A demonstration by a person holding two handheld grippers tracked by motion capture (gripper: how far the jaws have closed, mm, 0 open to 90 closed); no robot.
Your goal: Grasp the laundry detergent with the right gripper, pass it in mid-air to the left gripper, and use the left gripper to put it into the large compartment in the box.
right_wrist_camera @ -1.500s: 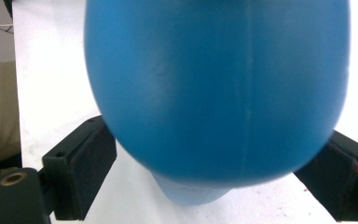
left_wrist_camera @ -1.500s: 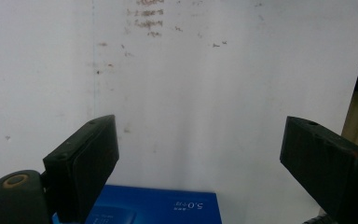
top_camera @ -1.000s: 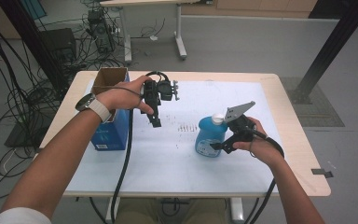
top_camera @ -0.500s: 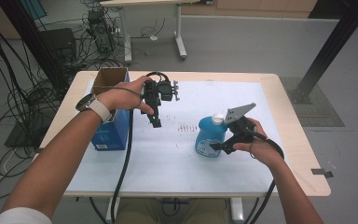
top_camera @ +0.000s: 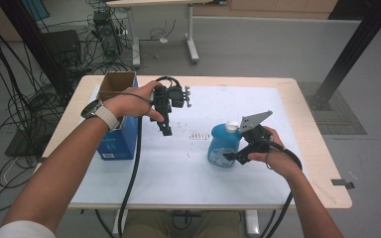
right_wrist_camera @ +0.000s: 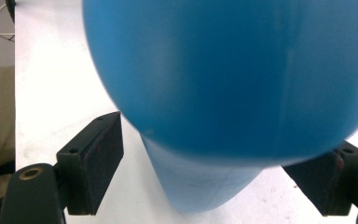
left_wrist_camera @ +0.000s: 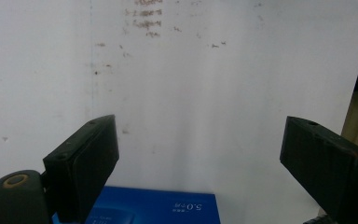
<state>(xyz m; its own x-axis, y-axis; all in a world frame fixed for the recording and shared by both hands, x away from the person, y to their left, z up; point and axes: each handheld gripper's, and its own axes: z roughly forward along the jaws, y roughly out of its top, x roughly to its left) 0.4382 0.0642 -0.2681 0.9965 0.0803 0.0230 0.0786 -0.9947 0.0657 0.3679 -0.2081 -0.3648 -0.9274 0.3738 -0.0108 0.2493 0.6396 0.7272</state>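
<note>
Blue bottle (top_camera: 223,145) with white cap stands upright on the white sheet (top_camera: 188,163) covering the table (top_camera: 307,129), right of centre. Right gripper (top_camera: 230,157) sits low at the bottle's base; its 2 jaws have just been closing with the bottle body between them, and in the right gripper view a gap shows at the left pad, so no grip yet. Left gripper (top_camera: 166,130) hangs above the sheet, jaws spread wide, nothing between them. Blue box (top_camera: 113,144) stands at the sheet's left edge.
</note>
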